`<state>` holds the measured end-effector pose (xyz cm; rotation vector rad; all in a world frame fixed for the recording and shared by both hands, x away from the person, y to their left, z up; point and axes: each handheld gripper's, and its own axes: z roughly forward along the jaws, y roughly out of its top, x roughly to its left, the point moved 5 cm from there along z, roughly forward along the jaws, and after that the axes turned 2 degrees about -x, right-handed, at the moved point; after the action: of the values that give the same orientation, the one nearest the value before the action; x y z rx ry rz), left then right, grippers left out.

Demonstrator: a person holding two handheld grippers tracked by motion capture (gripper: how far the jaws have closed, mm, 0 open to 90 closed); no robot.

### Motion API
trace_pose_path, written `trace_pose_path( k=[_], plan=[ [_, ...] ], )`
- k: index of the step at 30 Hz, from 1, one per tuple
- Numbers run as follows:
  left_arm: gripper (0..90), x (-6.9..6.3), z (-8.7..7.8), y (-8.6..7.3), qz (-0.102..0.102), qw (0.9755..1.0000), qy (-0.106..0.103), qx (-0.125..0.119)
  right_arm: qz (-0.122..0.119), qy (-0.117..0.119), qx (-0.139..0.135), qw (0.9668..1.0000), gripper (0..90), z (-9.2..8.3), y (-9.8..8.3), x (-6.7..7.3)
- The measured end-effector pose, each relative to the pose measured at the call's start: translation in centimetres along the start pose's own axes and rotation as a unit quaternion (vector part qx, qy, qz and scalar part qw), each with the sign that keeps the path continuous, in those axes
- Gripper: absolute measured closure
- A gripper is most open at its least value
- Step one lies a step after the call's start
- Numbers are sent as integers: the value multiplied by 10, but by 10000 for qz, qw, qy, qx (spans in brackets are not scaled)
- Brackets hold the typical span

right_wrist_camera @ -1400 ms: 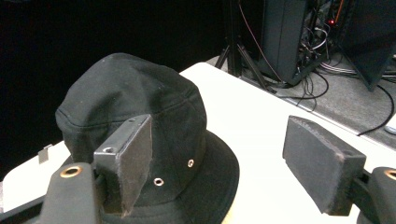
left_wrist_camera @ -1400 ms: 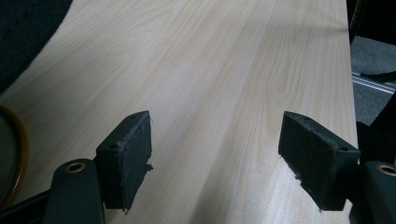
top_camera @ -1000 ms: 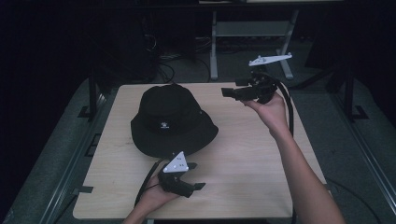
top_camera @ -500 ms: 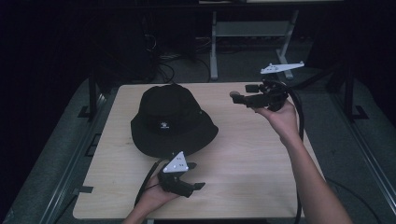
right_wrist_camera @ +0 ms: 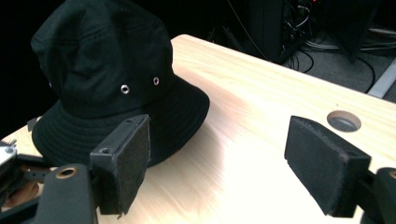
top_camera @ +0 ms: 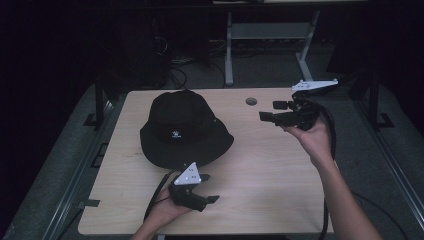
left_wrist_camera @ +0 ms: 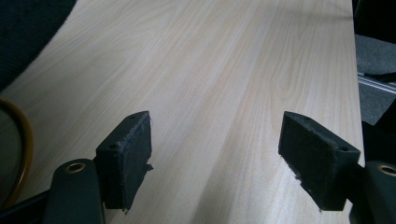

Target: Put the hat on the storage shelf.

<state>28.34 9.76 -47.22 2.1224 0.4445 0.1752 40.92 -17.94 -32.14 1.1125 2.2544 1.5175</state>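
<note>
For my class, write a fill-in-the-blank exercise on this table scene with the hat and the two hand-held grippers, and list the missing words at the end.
1. The bucket hat on the wooden table is ____ in colour.
2. The jaws of the left gripper stand ____, with nothing between them.
3. The right gripper points toward the ____.
4. The round hole in the table lies between the hat and the ____ gripper.

Missing words: black; open; hat; right

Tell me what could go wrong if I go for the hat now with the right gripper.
The right gripper is open and off to the side of the black bucket hat, aimed at its soft brim: the jaws may pinch only one fabric layer and drag the hat across the table. The left gripper, open near the brim's front, could get bumped.
</note>
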Motion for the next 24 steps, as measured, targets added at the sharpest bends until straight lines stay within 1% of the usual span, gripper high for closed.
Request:
trace_pose_path(
  k=[5, 8, 9, 12, 16, 22, 24],
  plan=[
    [252, 0, 0, 0, 23, 10000, 9, 20, 39, 0, 9, 10000, 213, -5, -12, -4],
    [252, 0, 0, 0, 9, 10000, 19, 23, 68, -14, 53, 10000, 205, -7, -20, -7],
    [252, 0, 0, 0, -26, 10000, 18, -5, 85, -23, 73, 9999, 204, -8, -23, -8],
    [252, 0, 0, -1, -22, 10000, 11, 8, 123, -11, 80, 9999, 204, -12, -31, -10],
    [252, 0, 0, -1, -46, 10000, 17, -9, 172, -9, 107, 9998, 204, -14, -40, -11],
    [252, 0, 0, -1, -47, 10000, 23, 5, 157, 18, 157, 9998, 202, -18, -54, -11],
    [252, 1, -1, -1, -44, 10000, 31, 6, 191, 15, 170, 9997, 201, -19, -60, -11]
  ],
)
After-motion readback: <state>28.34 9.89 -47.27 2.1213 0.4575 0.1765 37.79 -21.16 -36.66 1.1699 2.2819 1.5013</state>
